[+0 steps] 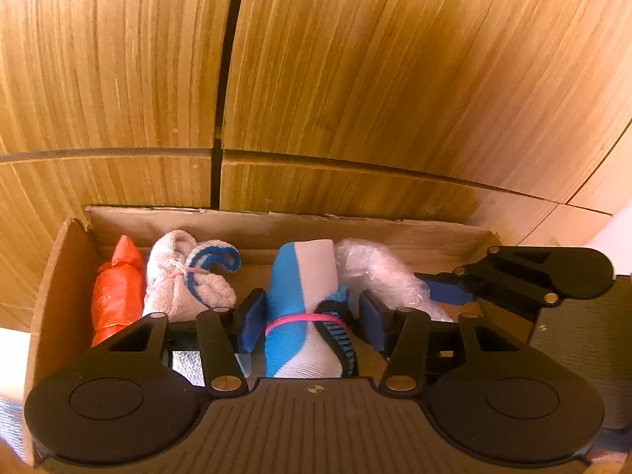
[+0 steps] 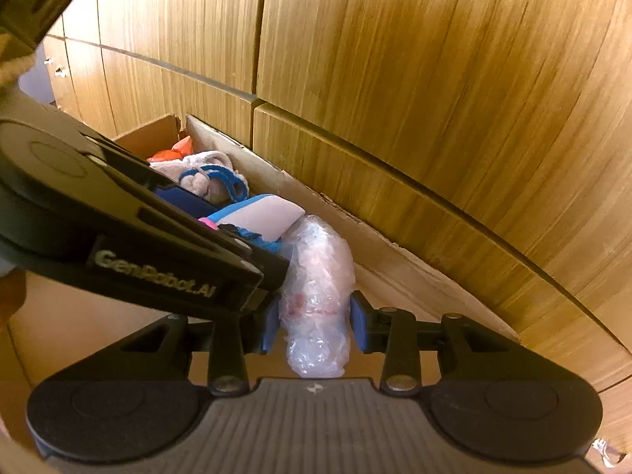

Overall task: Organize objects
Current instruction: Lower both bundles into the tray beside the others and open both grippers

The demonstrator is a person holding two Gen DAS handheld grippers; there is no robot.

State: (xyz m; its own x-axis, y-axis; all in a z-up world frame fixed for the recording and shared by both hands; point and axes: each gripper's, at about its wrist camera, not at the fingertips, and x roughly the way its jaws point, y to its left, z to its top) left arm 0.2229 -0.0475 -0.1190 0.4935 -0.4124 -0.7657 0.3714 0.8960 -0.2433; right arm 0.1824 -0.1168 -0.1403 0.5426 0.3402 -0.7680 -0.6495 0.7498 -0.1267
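Left gripper (image 1: 312, 322) partly open, pads astride blue-white sock roll (image 1: 302, 288), right pad clear. Right gripper (image 2: 314, 326) narrow around clear plastic bundle (image 2: 318, 296); contact uncertain. Both lying in cardboard box (image 1: 59, 276). Beyond: towel bundle (image 1: 185, 276), orange bag (image 1: 116, 292), wooden cabinet (image 1: 355, 79).

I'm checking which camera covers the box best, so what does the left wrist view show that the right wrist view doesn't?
Only the left wrist view shows the full orange bundle, the pink band around the blue and white roll, and the left gripper with its pads a little apart from that roll.

Only the right wrist view shows the right gripper straddling the clear plastic bundle.

Both show the cardboard box, the tied white cloth bundle and the wooden cabinet fronts.
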